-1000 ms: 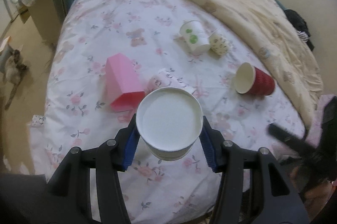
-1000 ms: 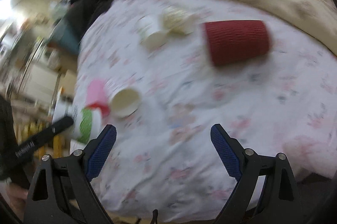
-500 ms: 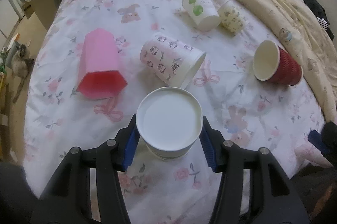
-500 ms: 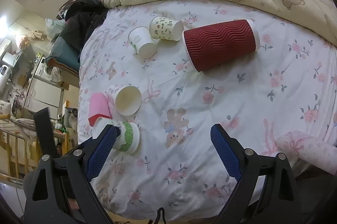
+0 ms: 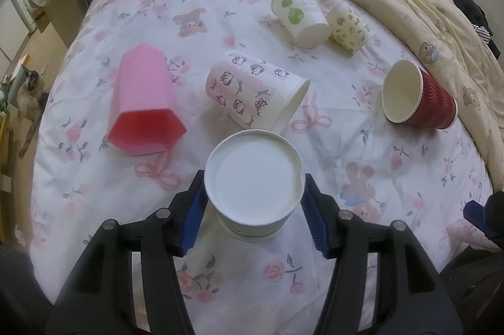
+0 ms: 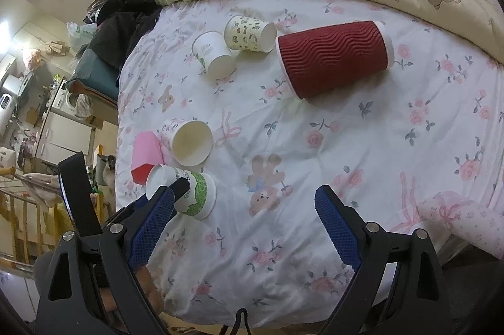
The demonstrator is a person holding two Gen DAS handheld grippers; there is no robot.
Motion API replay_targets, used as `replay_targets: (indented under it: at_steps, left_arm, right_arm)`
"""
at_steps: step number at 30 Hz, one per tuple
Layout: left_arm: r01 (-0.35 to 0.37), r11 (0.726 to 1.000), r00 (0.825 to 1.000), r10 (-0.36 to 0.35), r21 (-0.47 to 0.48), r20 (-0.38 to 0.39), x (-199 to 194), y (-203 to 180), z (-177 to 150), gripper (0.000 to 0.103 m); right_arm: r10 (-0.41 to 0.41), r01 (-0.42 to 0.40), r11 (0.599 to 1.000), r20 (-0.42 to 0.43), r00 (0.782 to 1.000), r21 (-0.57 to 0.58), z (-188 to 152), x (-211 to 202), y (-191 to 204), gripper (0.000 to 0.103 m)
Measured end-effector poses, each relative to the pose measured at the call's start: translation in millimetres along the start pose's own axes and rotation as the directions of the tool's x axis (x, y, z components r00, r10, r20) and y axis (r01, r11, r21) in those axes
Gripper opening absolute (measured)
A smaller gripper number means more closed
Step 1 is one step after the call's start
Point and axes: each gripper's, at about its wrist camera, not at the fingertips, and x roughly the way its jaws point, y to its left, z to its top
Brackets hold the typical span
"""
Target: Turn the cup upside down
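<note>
Matt white paper cup point(image 5: 254, 177), ribbed red paper cup point(image 6: 335, 58), smooth pink plastic cup point(image 5: 141, 102), soft floral cloth sheet point(image 5: 393, 177)

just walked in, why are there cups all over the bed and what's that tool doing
A person is flipping cups. The left tool grips a white paper cup with green print, bottom up, mouth on the floral bedsheet. The right tool hovers open and empty. The red ribbed cup, pink cup and others lie on their sides.

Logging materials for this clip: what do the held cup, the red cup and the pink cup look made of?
Held cup: matte white paper, with a rolled rim and recessed base; green print on its side in the right wrist view.
Red cup: paper with a ripple-embossed sleeve and plain cream inside.
Pink cup: probably plastic, with smooth faceted walls and a slight sheen.
</note>
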Motion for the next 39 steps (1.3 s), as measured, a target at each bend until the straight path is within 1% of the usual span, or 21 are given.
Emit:
replay_targets:
  at_steps: [3, 4, 5, 6, 7, 8, 12, 15, 17, 18, 22, 24, 25, 26, 27, 30, 32, 35, 36, 37, 39]
  left_arm:
    - [-0.002, 1.0, 1.0, 0.002, 0.007, -0.007, 1, 0, -1, 0.057]
    - [-0.004, 1.0, 1.0, 0.004, 0.008, -0.013, 2, 0, -1, 0.063]
    - [-0.005, 1.0, 1.0, 0.005, 0.009, -0.02, 3, 0, -2, 0.073]
    - [0.007, 1.0, 1.0, -0.007, 0.005, -0.027, 4, 0, -2, 0.078]
    - [0.027, 1.0, 0.999, -0.027, -0.004, -0.031, 4, 1, -3, 0.087]
    - [0.03, 1.0, 0.999, -0.03, -0.009, -0.036, 4, 1, -4, 0.093]
    - [0.006, 1.0, 1.0, -0.006, 0.008, -0.03, 0, -1, -6, 0.093]
    - [0.011, 1.0, 1.0, -0.011, 0.019, -0.017, -6, -1, -6, 0.093]
    - [-0.017, 1.0, 1.0, 0.017, 0.026, -0.002, -14, 0, -5, 0.093]
    - [-0.02, 0.999, 1.0, 0.019, 0.028, 0.009, -18, 1, -5, 0.093]
    - [-0.03, 0.999, 0.999, 0.029, 0.013, 0.032, -32, 9, -4, 0.093]
    - [-0.025, 1.0, 0.999, 0.024, 0.004, 0.042, -39, 14, -4, 0.094]
    - [-0.018, 1.0, 0.999, 0.017, 0.003, 0.046, -43, 15, -5, 0.097]
    - [-0.012, 1.0, 0.998, 0.012, 0.002, 0.058, -49, 17, -6, 0.099]
    - [-0.006, 1.0, 0.996, 0.006, -0.003, 0.086, -57, 20, -7, 0.099]
    - [0.007, 1.0, 0.988, -0.006, -0.007, 0.157, -81, 25, -8, 0.099]
    - [0.011, 1.0, 0.977, -0.011, -0.001, 0.212, -101, 29, -8, 0.099]
    - [-0.009, 1.0, 0.959, 0.001, 0.026, 0.282, -127, 34, -12, 0.099]
    - [-0.019, 0.999, 0.951, 0.004, 0.045, 0.31, -138, 35, -15, 0.099]
    - [-0.027, 0.998, 0.945, 0.007, 0.057, 0.326, -144, 36, -17, 0.099]
    - [-0.048, 0.996, 0.933, 0.016, 0.081, 0.359, -157, 38, -23, 0.099]
  right_arm:
    - [-0.01, 0.01, 1.0, -0.002, 1.0, -0.008, 0, 2, 1, 0.093]
    - [-0.011, 0.011, 1.0, -0.003, 1.0, -0.009, -1, 2, 1, 0.093]
    - [-0.016, 0.016, 1.0, -0.003, 1.0, -0.013, -1, 2, 2, 0.093]
    - [-0.02, 0.02, 1.0, -0.003, 1.0, -0.016, -2, 2, 2, 0.093]
    - [-0.021, 0.021, 1.0, -0.003, 1.0, -0.018, -3, 2, 2, 0.093]
    - [-0.021, 0.021, 1.0, -0.004, 1.0, -0.018, -3, 2, 2, 0.093]
    - [-0.025, 0.025, 0.999, -0.004, 1.0, -0.026, -3, 2, 2, 0.093]
    - [-0.025, 0.025, 0.999, -0.008, 1.0, -0.035, -3, 2, 4, 0.093]
    - [-0.024, 0.024, 0.999, -0.008, 1.0, -0.042, -4, 2, 5, 0.093]
    - [-0.025, 0.024, 0.999, -0.006, 1.0, -0.047, -4, 2, 6, 0.093]
    - [-0.026, 0.026, 0.998, 0.003, 1.0, -0.06, -5, -1, 9, 0.093]
    - [-0.023, 0.024, 0.998, 0.005, 1.0, -0.062, -6, -1, 9, 0.093]
    - [-0.023, 0.023, 0.998, 0.007, 1.0, -0.065, -6, -2, 10, 0.093]
    - [-0.022, 0.022, 0.997, 0.01, 1.0, -0.069, -7, -3, 10, 0.093]
    - [-0.02, 0.021, 0.997, 0.014, 1.0, -0.073, -7, -5, 11, 0.093]
    - [-0.006, 0.008, 0.997, 0.03, 1.0, -0.076, -10, -9, 12, 0.093]
    - [0.009, -0.005, 0.997, 0.05, 0.999, -0.078, -12, -16, 14, 0.093]
    - [0.022, -0.013, 0.995, 0.087, 0.996, -0.099, -16, -26, 19, 0.093]
    - [0.024, -0.012, 0.993, 0.106, 0.994, -0.12, -19, -31, 24, 0.093]
    - [0.025, -0.01, 0.991, 0.116, 0.993, -0.132, -22, -34, 26, 0.093]
    - [0.028, 0.001, 0.985, 0.162, 0.986, -0.175, -29, -44, 36, 0.093]
